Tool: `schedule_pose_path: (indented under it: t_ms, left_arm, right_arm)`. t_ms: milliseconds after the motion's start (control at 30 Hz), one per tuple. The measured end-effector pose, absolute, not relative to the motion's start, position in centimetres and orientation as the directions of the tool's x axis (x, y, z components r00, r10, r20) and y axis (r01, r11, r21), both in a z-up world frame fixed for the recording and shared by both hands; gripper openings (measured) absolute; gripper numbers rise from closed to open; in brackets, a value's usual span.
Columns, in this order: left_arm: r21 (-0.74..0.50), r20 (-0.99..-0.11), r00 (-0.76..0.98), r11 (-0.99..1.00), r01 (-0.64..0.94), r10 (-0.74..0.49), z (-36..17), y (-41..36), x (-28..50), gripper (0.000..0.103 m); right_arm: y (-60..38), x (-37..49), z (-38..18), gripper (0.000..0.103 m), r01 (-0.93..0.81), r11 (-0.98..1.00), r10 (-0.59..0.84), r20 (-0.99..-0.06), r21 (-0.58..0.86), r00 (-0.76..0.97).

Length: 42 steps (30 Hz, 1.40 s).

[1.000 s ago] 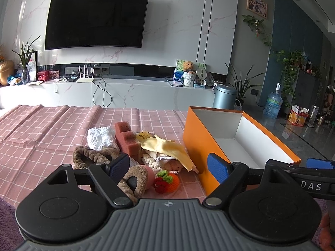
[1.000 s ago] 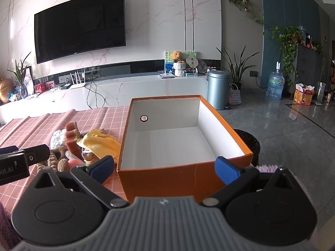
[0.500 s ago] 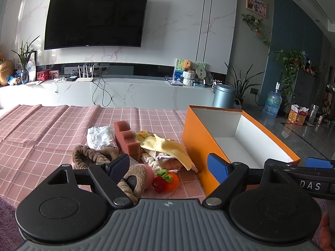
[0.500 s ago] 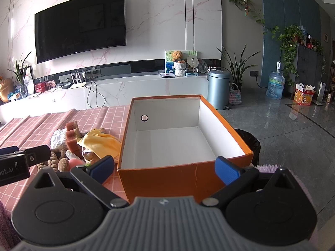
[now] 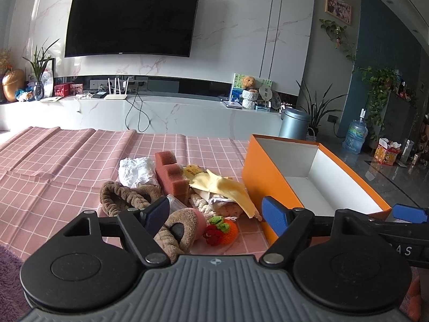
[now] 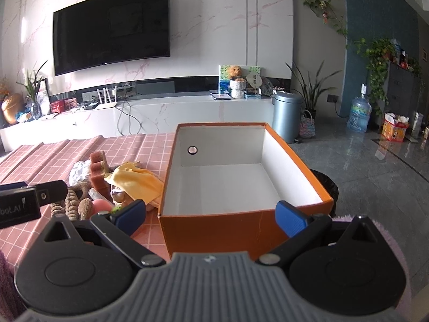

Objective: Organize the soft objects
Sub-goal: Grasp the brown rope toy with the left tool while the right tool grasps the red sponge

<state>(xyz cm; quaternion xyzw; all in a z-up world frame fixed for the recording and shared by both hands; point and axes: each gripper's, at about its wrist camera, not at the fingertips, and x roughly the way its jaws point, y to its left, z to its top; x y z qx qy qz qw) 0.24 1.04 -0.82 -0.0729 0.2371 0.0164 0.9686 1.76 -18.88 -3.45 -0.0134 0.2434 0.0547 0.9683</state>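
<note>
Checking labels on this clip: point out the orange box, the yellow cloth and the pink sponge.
orange box (image 6: 214, 230), right wrist view, near outer wall.
yellow cloth (image 5: 222, 187), left wrist view, middle of the fold.
pink sponge (image 5: 171, 179), left wrist view, broad side face.

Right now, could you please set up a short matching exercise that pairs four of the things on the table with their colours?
Things:
1. sponge
2. cloth
3. box
4. crumpled paper

Colours:
A. orange outside, white inside
B. white
C. reddish brown
D. yellow

Pairs: 1-C, 2-D, 3-A, 4-B
</note>
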Motion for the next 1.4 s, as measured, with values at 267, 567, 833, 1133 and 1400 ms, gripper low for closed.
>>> schedule_pose_path:
  t_ms: [267,567,833,1133,1400]
  left_arm:
    - [-0.134,-0.549,0.835,0.983,-0.125,0.031,-0.7,3.9,1.5,0.09]
    - [-0.211,-0.645,0.764,0.959,-0.189,0.009,-1.5,7.5,4.3,0.095]
    - [-0.252,-0.728,0.685,0.924,-0.287,0.014,-4.1,10.3,8.1,0.095]
    - [-0.307,-0.779,0.627,0.872,-0.381,0.0,-7.7,11.8,10.0,0.095]
    - [-0.317,-0.799,0.6,0.861,-0.397,-0.018,-9.3,12.0,12.0,0.095]
  right_arm:
    - [-16.3,2.8,-3.0,0.1,-0.283,0.958,0.232,-0.447,-0.048,0.864]
    - [-12.1,6.8,-3.0,0.084,-0.461,0.878,0.343,-0.504,-0.127,0.793]
    - [-8.1,11.1,-5.0,0.071,-0.559,0.815,0.382,-0.582,-0.155,0.718]
    - [-3.6,12.6,-9.1,0.055,-0.637,0.754,0.403,-0.651,-0.162,0.643]
    - [-1.9,13.1,-11.0,0.055,-0.68,0.72,0.419,-0.692,-0.142,0.588]
